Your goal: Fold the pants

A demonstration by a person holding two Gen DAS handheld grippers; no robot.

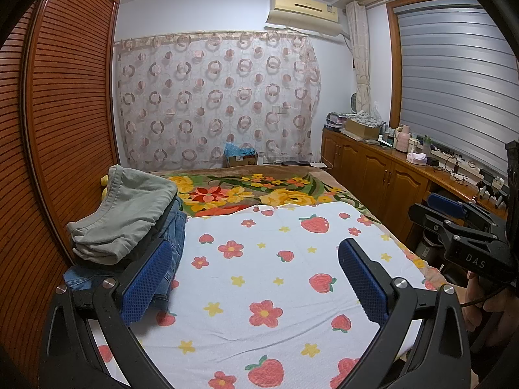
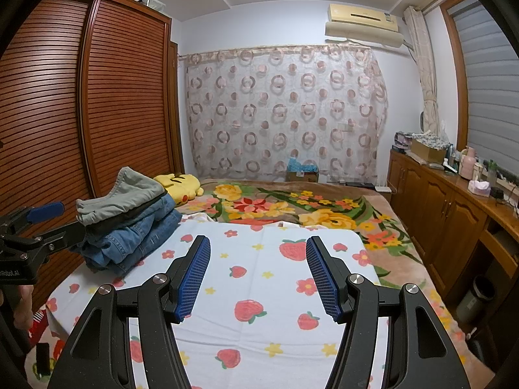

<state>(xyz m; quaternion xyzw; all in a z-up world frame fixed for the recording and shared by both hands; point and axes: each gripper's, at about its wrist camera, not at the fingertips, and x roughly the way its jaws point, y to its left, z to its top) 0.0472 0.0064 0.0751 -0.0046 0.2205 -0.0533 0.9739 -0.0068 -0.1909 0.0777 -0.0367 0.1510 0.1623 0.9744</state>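
A stack of folded pants sits at the left side of the white strawberry-print sheet, grey-green pants on top of blue jeans. The stack also shows in the right wrist view, grey-green pants over jeans. My left gripper is open and empty, its left finger just beside the stack. My right gripper is open and empty above the sheet, to the right of the stack. The right gripper also shows at the right edge of the left wrist view.
A floral blanket covers the far half of the bed. A slatted wooden wardrobe runs along the left. A wooden cabinet with bottles and boxes lines the right. A yellow plush toy lies behind the stack.
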